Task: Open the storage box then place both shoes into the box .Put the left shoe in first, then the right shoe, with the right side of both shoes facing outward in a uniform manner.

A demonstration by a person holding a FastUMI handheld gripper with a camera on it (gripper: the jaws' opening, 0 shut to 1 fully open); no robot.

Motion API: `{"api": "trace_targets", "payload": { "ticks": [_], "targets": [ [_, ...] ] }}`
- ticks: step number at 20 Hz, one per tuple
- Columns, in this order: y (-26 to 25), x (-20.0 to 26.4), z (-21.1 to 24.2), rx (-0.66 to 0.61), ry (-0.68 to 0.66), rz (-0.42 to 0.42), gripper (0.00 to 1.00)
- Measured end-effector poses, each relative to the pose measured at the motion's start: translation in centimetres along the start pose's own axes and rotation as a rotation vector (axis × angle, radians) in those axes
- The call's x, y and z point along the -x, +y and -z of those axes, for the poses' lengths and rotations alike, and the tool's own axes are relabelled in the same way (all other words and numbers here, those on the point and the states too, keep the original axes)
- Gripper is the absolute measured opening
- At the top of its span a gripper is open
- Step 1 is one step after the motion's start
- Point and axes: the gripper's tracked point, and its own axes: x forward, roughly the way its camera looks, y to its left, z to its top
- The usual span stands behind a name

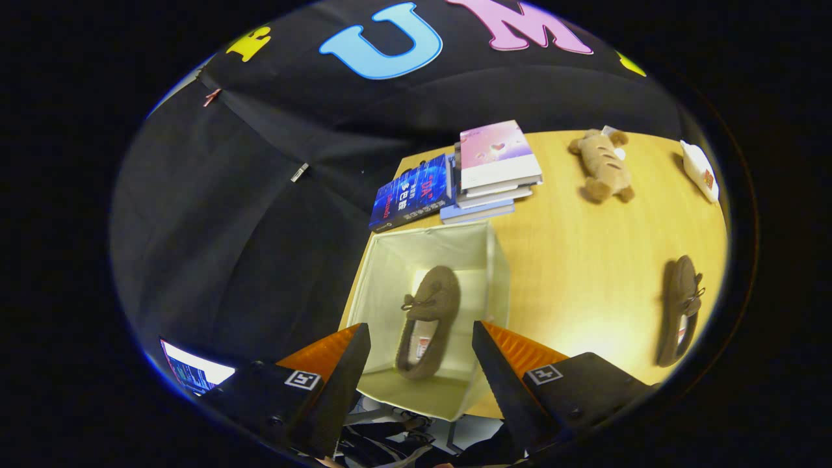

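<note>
Hand-held gripper: fingers spread apart, holding nothing, poised above the storage box. Storage box: open, pale fabric, at the bench corner. Inside the box: one brown moccasin shoe, lying along the floor between the fingers. Right of the box, well apart: second brown shoe on the bench. Beyond the box: stack of books, blue book beside it. Further right: plush toy; a white item, possibly a packet.

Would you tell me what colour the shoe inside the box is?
Brown, clearest in the gripper view: shoe between the open fingers.
</note>
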Motion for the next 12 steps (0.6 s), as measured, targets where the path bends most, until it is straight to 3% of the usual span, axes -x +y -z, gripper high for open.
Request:
{"api": "trace_targets", "payload": {
  "ticks": [6,12],
  "targets": [
    [-11.4,9.0,-1.2,0.032,-0.020,0.099,0.98],
    [-25.6,14.8,-0.1,-0.041,0.019,0.241,0.98]
  ]
}}
